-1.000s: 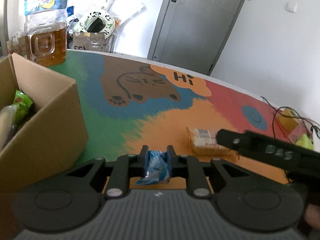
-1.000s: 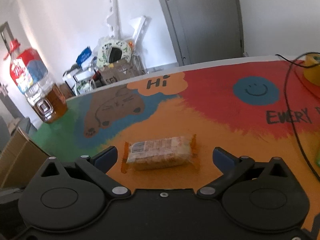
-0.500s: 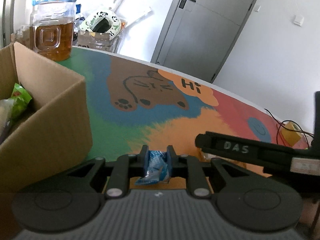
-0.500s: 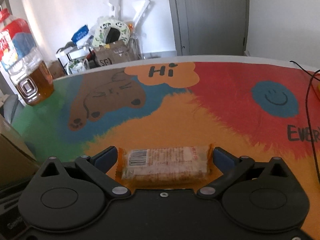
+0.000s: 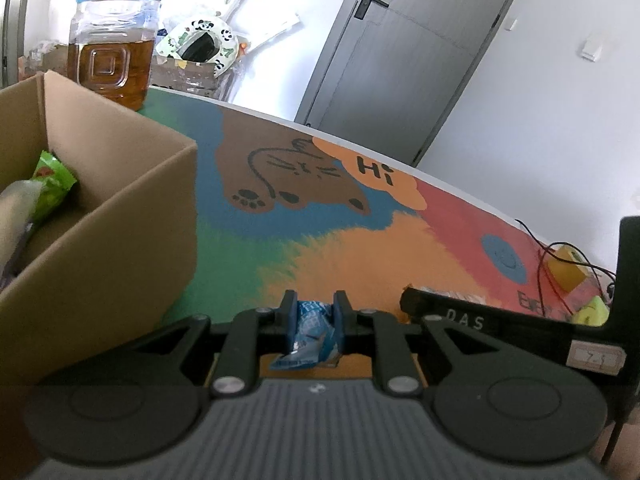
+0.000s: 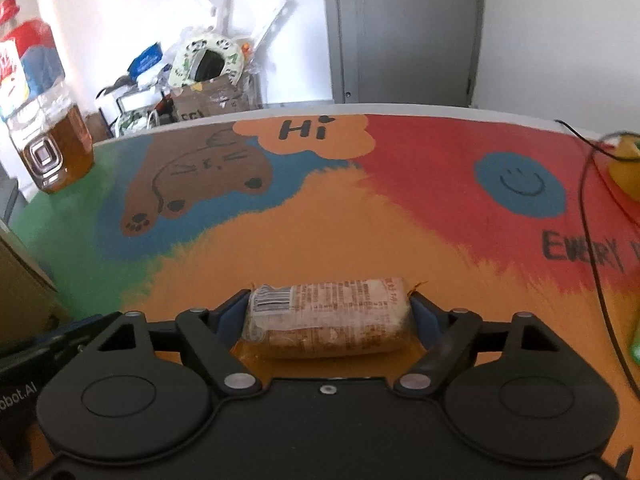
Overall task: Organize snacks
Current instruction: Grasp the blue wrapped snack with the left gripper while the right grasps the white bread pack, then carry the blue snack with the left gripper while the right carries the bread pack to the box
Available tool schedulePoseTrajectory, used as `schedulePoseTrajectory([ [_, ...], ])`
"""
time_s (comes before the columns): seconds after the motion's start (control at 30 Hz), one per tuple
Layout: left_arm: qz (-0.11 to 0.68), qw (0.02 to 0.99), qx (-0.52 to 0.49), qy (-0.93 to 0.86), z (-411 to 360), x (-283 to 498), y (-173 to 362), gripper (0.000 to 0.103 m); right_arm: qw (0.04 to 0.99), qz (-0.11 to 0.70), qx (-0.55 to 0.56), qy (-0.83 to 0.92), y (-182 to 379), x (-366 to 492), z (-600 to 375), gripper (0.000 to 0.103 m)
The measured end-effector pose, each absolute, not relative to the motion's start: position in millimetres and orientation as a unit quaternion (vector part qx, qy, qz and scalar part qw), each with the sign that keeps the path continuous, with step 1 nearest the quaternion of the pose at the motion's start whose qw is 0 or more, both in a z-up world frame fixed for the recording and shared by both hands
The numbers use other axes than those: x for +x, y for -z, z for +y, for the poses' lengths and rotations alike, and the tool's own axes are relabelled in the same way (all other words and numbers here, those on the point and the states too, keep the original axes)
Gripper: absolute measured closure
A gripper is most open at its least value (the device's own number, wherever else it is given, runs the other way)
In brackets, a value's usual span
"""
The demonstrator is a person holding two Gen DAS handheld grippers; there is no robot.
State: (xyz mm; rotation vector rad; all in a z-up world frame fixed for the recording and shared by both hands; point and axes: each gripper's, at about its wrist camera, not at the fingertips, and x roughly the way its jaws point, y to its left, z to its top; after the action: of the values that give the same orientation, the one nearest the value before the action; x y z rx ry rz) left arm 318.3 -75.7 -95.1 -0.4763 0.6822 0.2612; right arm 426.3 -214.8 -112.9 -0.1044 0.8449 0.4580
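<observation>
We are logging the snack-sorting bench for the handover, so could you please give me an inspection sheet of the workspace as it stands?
Surface: table with a colourful cartoon mat, bare in the middle.
Job's things: cardboard box at the left with a green packet inside; blue wrapper; orange-edged snack bar.
Clutter: large bottle of amber liquid at the far left; yellow object at the right.
Grippers: left gripper shut on the blue wrapper; right gripper closing, fingers at both ends of the snack bar.
Cables: black cable across the right side.
Surroundings: grey door, white walls, piled items behind the table.
</observation>
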Motion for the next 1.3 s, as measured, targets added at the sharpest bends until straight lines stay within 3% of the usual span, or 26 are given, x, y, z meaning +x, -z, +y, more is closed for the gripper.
schedulePoseTrajectory([
  [0.7,0.259,0.933,-0.219,-0.122,-70,242,9,0.085,0.911,0.332,0.008,-0.246,29,353,-227,0.022],
  [1.3,0.220,0.943,-0.221,-0.119,-30,187,-24,0.085,0.906,0.302,0.025,-0.296,-4,300,-190,0.022],
])
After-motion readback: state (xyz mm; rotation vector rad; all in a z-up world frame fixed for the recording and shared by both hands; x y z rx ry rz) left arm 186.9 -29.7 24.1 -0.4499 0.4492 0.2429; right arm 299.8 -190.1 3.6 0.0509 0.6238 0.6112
